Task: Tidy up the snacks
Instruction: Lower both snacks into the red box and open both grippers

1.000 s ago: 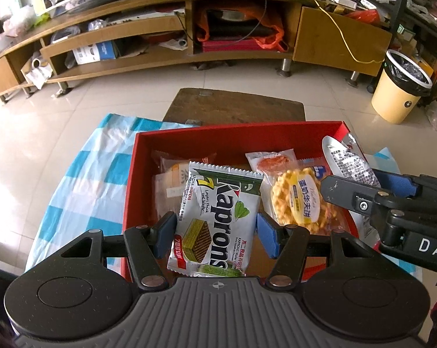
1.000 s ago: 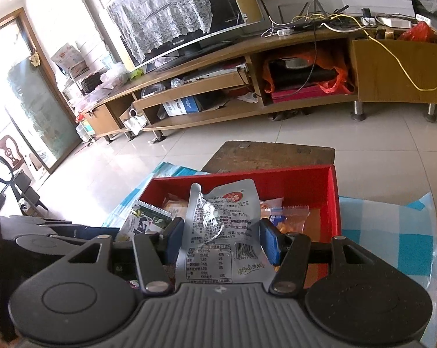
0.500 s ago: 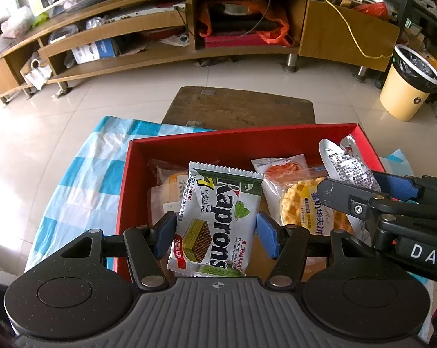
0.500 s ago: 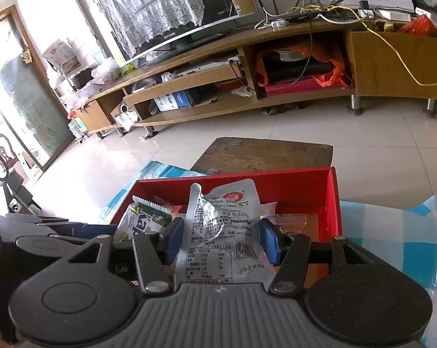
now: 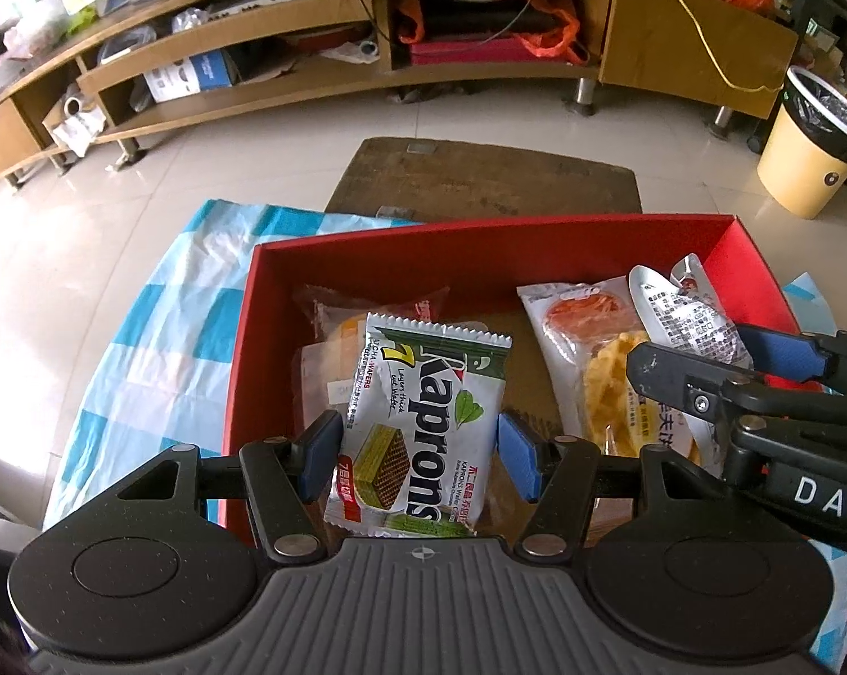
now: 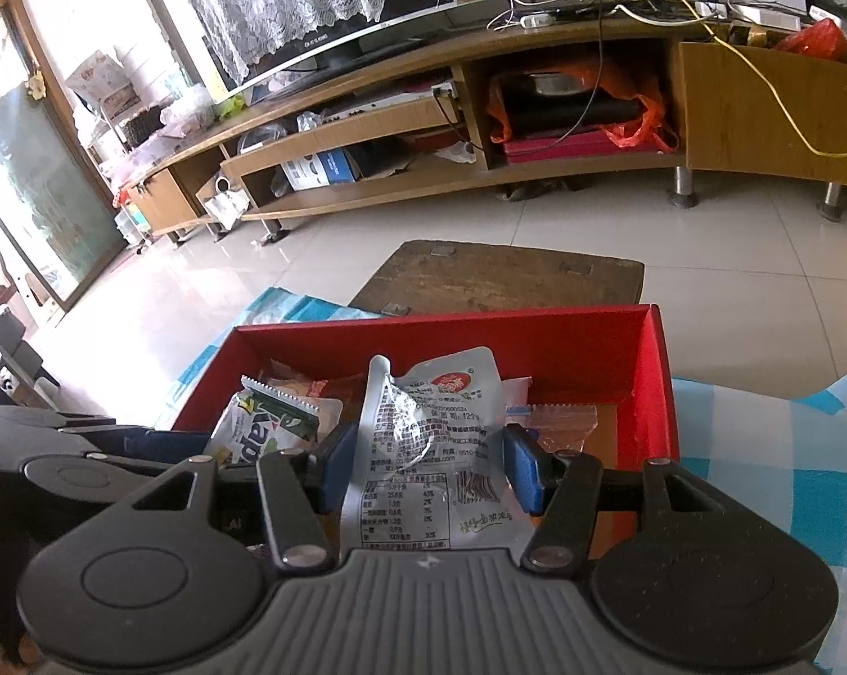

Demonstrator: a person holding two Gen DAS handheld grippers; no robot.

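Observation:
My left gripper (image 5: 418, 461) is shut on a green and white Kaprons wafer packet (image 5: 423, 422), held over the near left part of a red box (image 5: 480, 242). My right gripper (image 6: 426, 467) is shut on a crinkled silver snack pouch (image 6: 435, 450), over the right side of the same box (image 6: 592, 337). In the left wrist view that pouch (image 5: 682, 320) and the right gripper's body show at the right. Inside the box lie a waffle packet (image 5: 609, 388), an orange-printed packet (image 5: 581, 304) and clear-wrapped pastries (image 5: 333, 349).
The box stands on a blue and white checked cloth (image 5: 159, 349). Behind it is a low brown wooden stool (image 5: 485, 180), then tiled floor and a long TV cabinet (image 5: 367, 45). A yellow waste bin (image 5: 811, 146) stands at the far right.
Both grippers have sunk and moved forward over the box with their packets still held. The box looks larger and nearer in both views.

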